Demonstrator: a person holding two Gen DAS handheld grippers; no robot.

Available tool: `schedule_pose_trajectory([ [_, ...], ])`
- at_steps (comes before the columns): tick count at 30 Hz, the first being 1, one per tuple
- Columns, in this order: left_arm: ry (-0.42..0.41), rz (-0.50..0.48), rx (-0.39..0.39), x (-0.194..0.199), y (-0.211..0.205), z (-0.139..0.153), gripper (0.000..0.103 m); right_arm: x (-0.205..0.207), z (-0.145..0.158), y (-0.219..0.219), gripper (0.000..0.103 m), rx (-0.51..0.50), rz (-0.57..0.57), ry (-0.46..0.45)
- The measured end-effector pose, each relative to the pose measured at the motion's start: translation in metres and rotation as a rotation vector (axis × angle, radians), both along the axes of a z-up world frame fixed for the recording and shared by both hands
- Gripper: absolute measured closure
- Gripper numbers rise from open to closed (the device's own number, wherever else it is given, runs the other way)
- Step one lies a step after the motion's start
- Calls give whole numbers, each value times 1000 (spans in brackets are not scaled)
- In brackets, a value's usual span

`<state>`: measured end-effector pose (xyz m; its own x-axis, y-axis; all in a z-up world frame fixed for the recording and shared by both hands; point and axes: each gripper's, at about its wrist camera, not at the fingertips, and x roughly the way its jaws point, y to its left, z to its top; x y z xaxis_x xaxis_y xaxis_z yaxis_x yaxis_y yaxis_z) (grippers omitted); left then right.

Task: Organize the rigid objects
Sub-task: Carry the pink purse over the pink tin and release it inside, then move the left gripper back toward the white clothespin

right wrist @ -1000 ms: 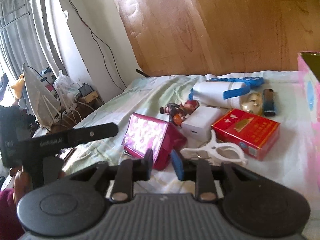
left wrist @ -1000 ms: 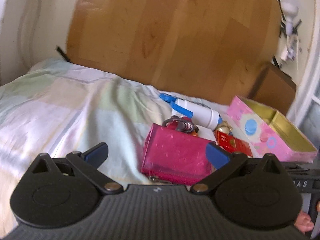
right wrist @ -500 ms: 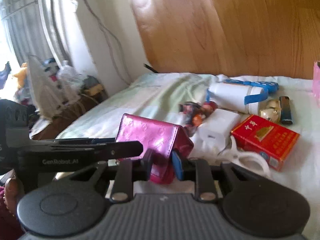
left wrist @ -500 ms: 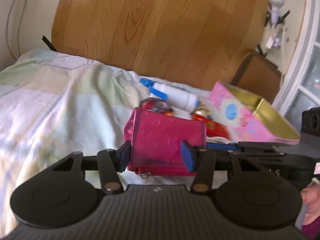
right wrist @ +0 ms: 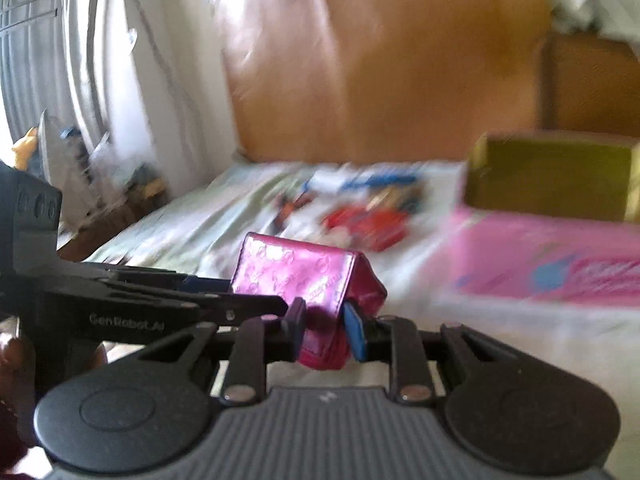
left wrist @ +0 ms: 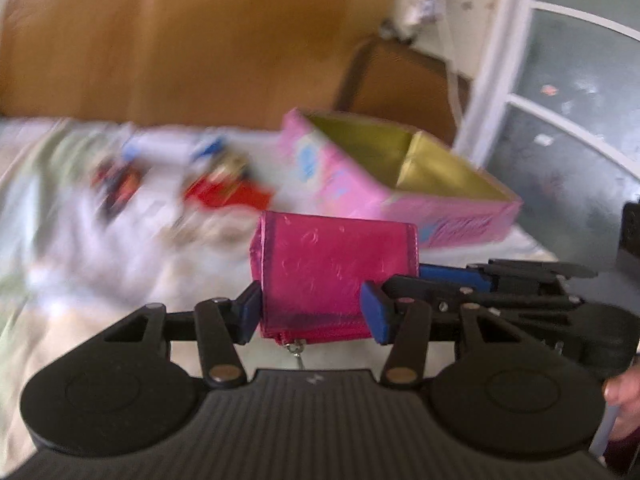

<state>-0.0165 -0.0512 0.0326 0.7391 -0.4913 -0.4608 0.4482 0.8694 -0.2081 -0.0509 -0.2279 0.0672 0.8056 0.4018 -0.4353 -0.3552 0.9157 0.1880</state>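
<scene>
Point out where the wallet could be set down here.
Free: inside the pink box, which looks empty, and the bare sheet left of the wallet. Crowded: the blurred pile between box and headboard.

Wooden headboard (left wrist: 200, 48), pale bedsheet (left wrist: 80, 240)

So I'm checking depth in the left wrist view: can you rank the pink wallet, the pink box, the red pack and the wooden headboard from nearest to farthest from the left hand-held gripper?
1. Pink wallet: clamped between the left hand-held gripper fingers.
2. Pink box: beyond it, to the right, open.
3. Red pack: on the bedsheet, left of the box; close to call against it.
4. Wooden headboard: behind everything.
</scene>
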Motion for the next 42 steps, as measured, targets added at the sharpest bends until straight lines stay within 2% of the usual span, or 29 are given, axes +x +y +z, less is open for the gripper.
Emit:
schedule_pose_trajectory([
  [3,-95,-61,-4,18,-39,25,48,-4,18,-32,82,-4,-99,-103],
  [7,-137,-138,-30,48,-92,38,50,3,27,-73,81,-25,-220,-173],
  [11,-109,-167,-45,78,-139,31,51,18,14,-107,81,-34,-312,-176],
  [15,-65,-145,-51,97,-166,20,48,41,-5,-126,81,-44,-376,-184],
  [18,-32,-100,2,110,-179,16,45,53,-13,-140,72,-41,-502,-156],
  [19,-29,-89,11,109,-176,16,45,54,-15,-142,70,-25,-540,-139],
  [22,-49,-98,-10,90,-153,22,45,44,-16,-144,70,102,-550,-154],
  [25,-82,-102,-43,62,-114,26,45,33,-12,-130,70,116,-534,-221],
  [28,-82,-54,-34,40,-68,20,44,23,-2,-114,70,131,-419,-266],
  [30,-79,14,-6,32,-37,12,44,25,1,-86,70,98,-297,-268],
  [33,-62,180,82,27,14,-5,44,34,-2,-37,70,34,-129,-221],
  [36,-11,310,94,32,52,-18,44,53,-14,9,71,-27,1,-142],
  [39,41,377,11,37,81,-27,44,74,-28,47,69,-92,69,-63],
  [40,55,375,-37,39,87,-27,44,82,-31,56,67,-106,75,-35],
  [42,57,387,-71,43,91,-27,44,102,-37,67,60,-137,69,28],
])
